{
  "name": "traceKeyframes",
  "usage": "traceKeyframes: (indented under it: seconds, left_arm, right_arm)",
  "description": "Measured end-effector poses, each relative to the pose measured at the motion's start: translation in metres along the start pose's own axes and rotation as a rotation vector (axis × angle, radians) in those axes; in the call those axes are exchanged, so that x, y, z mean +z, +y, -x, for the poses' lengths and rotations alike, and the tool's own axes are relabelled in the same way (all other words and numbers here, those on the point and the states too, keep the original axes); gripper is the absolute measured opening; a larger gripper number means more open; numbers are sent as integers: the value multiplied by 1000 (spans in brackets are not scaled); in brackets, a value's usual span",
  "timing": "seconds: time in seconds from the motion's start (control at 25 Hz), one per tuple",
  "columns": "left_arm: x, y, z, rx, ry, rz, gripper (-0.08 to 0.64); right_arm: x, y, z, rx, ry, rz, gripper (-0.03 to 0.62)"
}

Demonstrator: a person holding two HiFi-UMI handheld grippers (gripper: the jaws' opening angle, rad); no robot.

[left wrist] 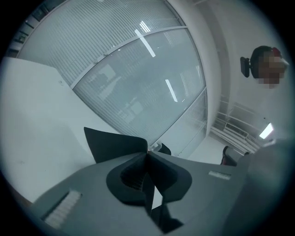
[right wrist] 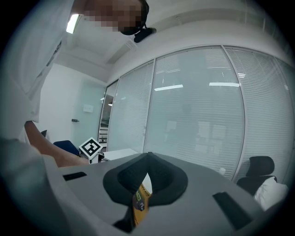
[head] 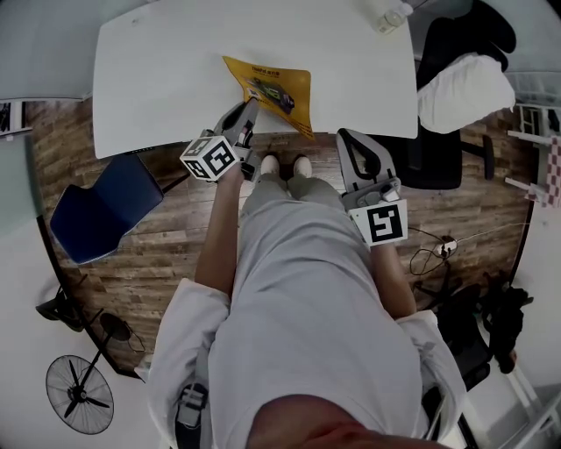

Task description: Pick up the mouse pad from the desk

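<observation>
In the head view the yellow printed mouse pad point(head: 279, 88) hangs over the front edge of the white desk point(head: 158, 79), tilted and lifted. My left gripper point(head: 253, 104) is shut on the pad's near corner. The left gripper view shows the pad's dark underside point(left wrist: 115, 144) sticking out up and to the left from the closed left gripper point(left wrist: 147, 154). My right gripper point(head: 344, 134) is held level in front of the desk edge, to the right of the pad and apart from it, shut and holding nothing. In the right gripper view a yellow strip of the pad point(right wrist: 140, 203) shows beyond the right gripper point(right wrist: 148, 156).
A blue chair point(head: 96, 210) stands left of the person. A black office chair with a white cloth point(head: 465, 88) is at the desk's right end. A clear bottle point(head: 390, 16) sits at the desk's far right corner. Cables point(head: 438, 250) and a fan point(head: 79, 395) are on the wooden floor.
</observation>
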State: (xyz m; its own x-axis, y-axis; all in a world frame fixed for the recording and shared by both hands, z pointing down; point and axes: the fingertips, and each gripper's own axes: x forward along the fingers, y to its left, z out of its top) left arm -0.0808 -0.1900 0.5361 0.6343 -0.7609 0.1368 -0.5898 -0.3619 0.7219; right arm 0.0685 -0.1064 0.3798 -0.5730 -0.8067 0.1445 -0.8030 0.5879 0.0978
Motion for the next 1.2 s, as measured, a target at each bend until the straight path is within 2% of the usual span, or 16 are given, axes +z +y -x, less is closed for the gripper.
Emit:
traceKeyframes:
  seconds: [0.2, 0.32, 0.56, 0.88, 1.2]
  left_arm:
    - [25, -25, 2, -41, -30, -34, 5]
    - [43, -42, 6, -58, -49, -82, 5]
    - [73, -74, 15, -48, -35, -301, 5]
    - [107, -115, 27, -47, -58, -496, 5]
    - [128, -162, 37, -25, -67, -750, 5]
  right_arm:
    - [4, -5, -1, -3, -18, -3, 0]
    - [5, -6, -2, -2, -25, -6, 0]
    - [9, -6, -5, 0, -39, -11, 0]
    - [12, -10, -6, 12, -52, -8, 0]
    - [39, -22, -4, 5, -122, -36, 0]
